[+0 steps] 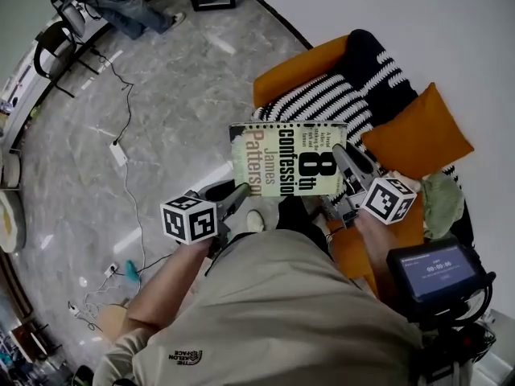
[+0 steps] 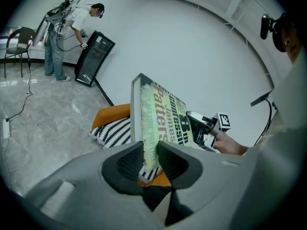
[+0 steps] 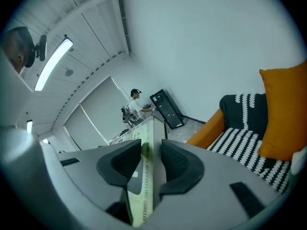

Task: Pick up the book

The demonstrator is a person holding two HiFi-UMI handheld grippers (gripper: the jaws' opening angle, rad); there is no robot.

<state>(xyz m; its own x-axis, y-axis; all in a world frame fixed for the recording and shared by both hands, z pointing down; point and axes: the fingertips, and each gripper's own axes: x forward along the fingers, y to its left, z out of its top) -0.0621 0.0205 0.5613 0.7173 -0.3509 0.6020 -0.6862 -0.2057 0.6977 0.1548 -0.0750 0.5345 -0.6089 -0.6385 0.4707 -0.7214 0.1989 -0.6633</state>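
Note:
A pale green paperback book (image 1: pixel 290 159) with black and orange lettering is held in the air above the sofa, cover up. My left gripper (image 1: pixel 240 193) is shut on its lower left corner; in the left gripper view the book (image 2: pixel 165 116) rises edge-on from between the pads of that gripper (image 2: pixel 151 158). My right gripper (image 1: pixel 348 166) is shut on the book's right edge. In the right gripper view the book (image 3: pixel 144 186) runs edge-on through the jaws of that gripper (image 3: pixel 151 159). The right gripper (image 2: pixel 200 124) also shows in the left gripper view, behind the book.
An orange sofa (image 1: pixel 299 69) with a black-and-white striped blanket (image 1: pixel 322 99) and an orange cushion (image 1: pixel 417 133) lies under the book. A green cloth (image 1: pixel 441 201) and a device with a lit screen (image 1: pixel 438 270) sit at right. Cables (image 1: pixel 125 127) cross the grey floor. A person (image 2: pixel 64 37) stands by a black cabinet (image 2: pixel 93 56).

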